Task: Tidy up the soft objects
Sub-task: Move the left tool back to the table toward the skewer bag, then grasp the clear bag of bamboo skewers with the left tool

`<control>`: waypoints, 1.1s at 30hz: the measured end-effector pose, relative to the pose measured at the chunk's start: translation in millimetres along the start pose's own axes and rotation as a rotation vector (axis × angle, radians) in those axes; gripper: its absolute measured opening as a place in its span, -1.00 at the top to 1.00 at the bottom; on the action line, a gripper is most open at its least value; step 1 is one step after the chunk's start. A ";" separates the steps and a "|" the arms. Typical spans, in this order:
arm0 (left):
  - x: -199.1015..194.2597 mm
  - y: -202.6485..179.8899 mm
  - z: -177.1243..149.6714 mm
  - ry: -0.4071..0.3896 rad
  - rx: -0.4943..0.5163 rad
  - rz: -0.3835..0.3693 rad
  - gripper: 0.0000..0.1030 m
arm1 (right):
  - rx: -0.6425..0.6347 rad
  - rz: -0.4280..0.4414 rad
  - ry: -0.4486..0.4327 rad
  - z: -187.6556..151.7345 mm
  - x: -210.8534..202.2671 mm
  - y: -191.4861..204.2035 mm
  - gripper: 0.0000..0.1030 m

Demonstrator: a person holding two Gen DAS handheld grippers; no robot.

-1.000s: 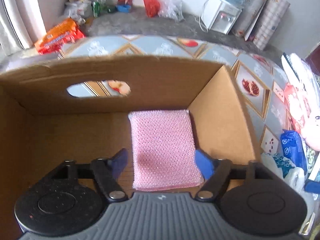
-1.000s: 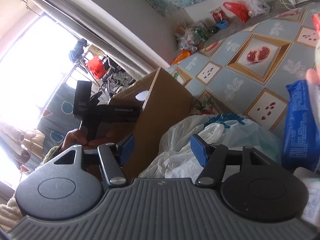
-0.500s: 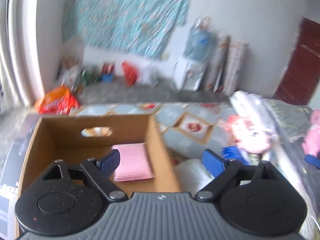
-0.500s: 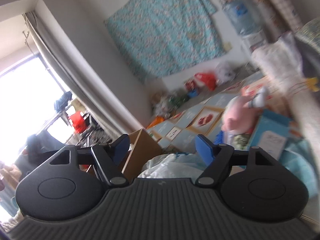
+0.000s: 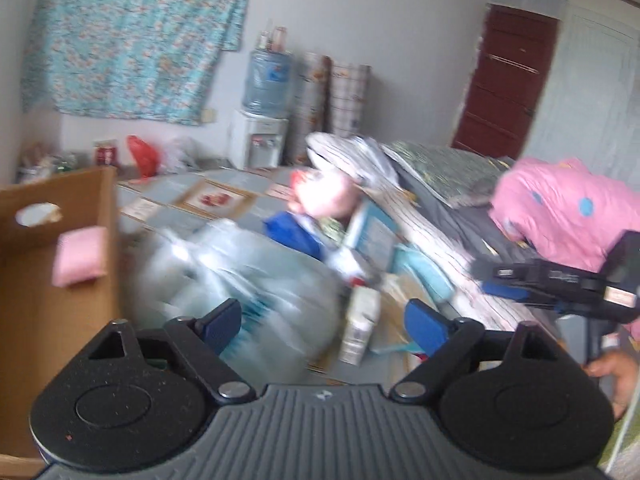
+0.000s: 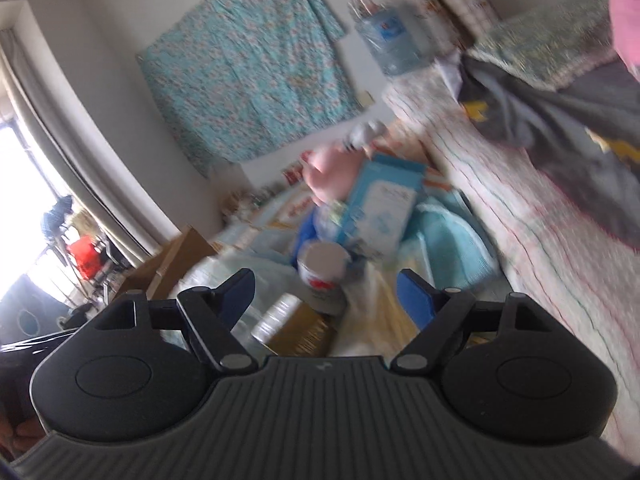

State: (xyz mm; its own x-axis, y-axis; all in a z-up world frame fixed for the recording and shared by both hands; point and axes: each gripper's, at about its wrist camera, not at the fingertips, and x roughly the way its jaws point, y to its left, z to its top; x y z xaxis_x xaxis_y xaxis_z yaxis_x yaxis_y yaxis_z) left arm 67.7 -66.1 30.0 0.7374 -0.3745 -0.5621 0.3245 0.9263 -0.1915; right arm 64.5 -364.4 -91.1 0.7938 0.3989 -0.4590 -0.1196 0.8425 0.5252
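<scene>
The left gripper point(image 5: 322, 322) stands wide with nothing between its pads, its jaws closing a little, and it looks across a heap of clutter on the floor beside the bed point(image 5: 448, 252). The cardboard box point(image 5: 48, 264) sits off to its left, with the pink knitted cloth point(image 5: 80, 256) already lying inside against the near wall. The next soft thing is probably the pink plush toy point(image 5: 324, 198), which lies ahead and slightly up-field of the left gripper, beyond the blurred clear plastic bag point(image 5: 236, 276) and the blue packet point(image 5: 296, 236). The right gripper point(image 6: 326, 294) is also wide and empty, and the right wrist view shows the plush toy point(image 6: 330, 174) ahead of it, past a round tin point(image 6: 324, 268) and a pale blue carton point(image 6: 380, 208). The toy's long axis cannot be told through the blur. The right gripper seems the nearer to the heap, while the left is the one closer to the box
</scene>
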 end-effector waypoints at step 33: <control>135.0 -75.1 -56.3 0.248 0.120 -0.207 -0.24 | -0.001 -0.098 0.119 -15.6 11.1 -53.0 -0.06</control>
State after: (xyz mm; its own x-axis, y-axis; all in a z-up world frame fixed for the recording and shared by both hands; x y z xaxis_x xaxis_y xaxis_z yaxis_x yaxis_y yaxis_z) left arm 109.5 -183.9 -76.8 0.4867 -0.5187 -0.7029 0.5304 0.8148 -0.2340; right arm 70.4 -399.0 -135.3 0.7255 0.3548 -0.5898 -0.0456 0.8798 0.4732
